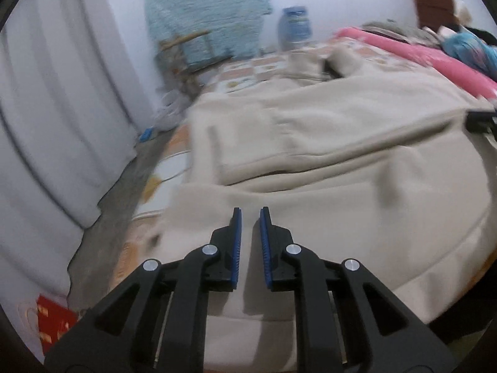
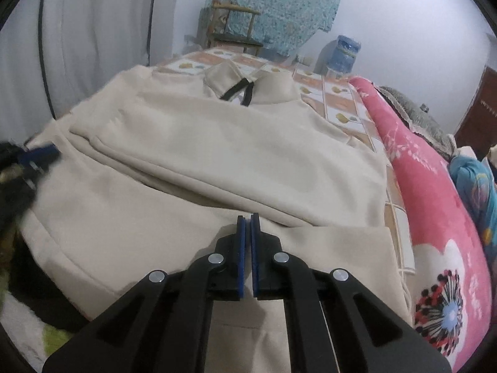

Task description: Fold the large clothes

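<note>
While its blue-padded jaws are standing slightly parted with nothing between them, the left gripper is hovering over the near hem area of a cream sweatshirt, released. That sweatshirt is lying spread flat across a bed covered by a sheet printed with orange and white squares, its collar at the far end and a sleeve folded diagonally across the chest. At the right edge of the left wrist view, the tip of the right gripper is showing above the cloth.

In the right wrist view, the right gripper is sitting clenched, pads together and pinching no fabric, above the lower part of the sweatshirt. The left gripper is appearing blurred at the left edge, over the garment's side. A pink floral blanket is running along the right side of the bed. Beyond the far end, a wooden chair draped with a turquoise patterned cloth is standing against the wall, with a blue water jug to its right. White curtains are hanging on the left.
</note>
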`<state>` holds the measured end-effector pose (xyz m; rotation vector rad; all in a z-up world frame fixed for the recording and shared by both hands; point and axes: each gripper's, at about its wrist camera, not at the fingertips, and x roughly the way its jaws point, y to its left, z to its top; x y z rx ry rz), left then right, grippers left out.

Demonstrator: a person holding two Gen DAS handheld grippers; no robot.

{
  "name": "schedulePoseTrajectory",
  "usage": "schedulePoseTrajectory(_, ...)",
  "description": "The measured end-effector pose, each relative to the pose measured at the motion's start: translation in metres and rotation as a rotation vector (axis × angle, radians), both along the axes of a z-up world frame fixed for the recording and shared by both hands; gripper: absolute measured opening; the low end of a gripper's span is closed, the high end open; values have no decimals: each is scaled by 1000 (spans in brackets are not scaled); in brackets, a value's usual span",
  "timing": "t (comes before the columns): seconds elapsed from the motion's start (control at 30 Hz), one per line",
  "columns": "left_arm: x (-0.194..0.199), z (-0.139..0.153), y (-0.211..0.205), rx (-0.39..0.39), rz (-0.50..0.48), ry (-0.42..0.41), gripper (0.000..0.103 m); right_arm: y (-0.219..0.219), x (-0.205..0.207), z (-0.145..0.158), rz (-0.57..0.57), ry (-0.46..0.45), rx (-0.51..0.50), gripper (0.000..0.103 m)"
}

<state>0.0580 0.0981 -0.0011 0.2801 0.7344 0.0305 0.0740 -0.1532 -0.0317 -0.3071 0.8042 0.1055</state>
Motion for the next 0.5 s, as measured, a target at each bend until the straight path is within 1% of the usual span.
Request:
schedulePoseTrajectory(0.03, 0, 0, 4, 13, 16, -2, 13, -1, 3, -4, -1, 11, -3, 3)
schedulePoseTrajectory(0.07, -1, -1, 8, 28, 34, -4, 13, -2, 5, -8, -7, 20, -8, 0)
schedulePoseTrajectory(0.1, -2, 0, 15, 35, 58, -4, 13, -2, 7, -12, -22, 20, -33, 0)
schedulePoseTrajectory(0.13, -3, 1, 21, 32, 74, -4, 13, -3, 9, -13, -29, 16, -49, 0)
schedulePoseTrajectory(0.2, -4, 7, 34, 13, 101, -6, 13, -7, 10, -12, -38, 20, -25, 0)
schedulePoseTrajectory(0.23, -5, 10, 38, -5, 101, -4, 17, -9, 10, -10, -43, 20, -18, 0)
schedulePoseTrajectory(0.27, -6, 12, 41, -18, 103, -5, 26, -10, 10, -10, -46, 18, -21, 0)
schedulePoseTrajectory(0.33, -6, 12, 47, -48, 95, 12, 34, -14, 12, -11, -47, 27, -6, 0)
schedulePoseTrajectory(0.4, -1, 9, 48, -58, 80, 39, 34, -17, 13, -13, -51, 43, 14, 0)
schedulePoseTrajectory(0.5, 1, 7, 45, -50, 58, 34, 33, -18, 13, -14, -53, 44, 22, 0)
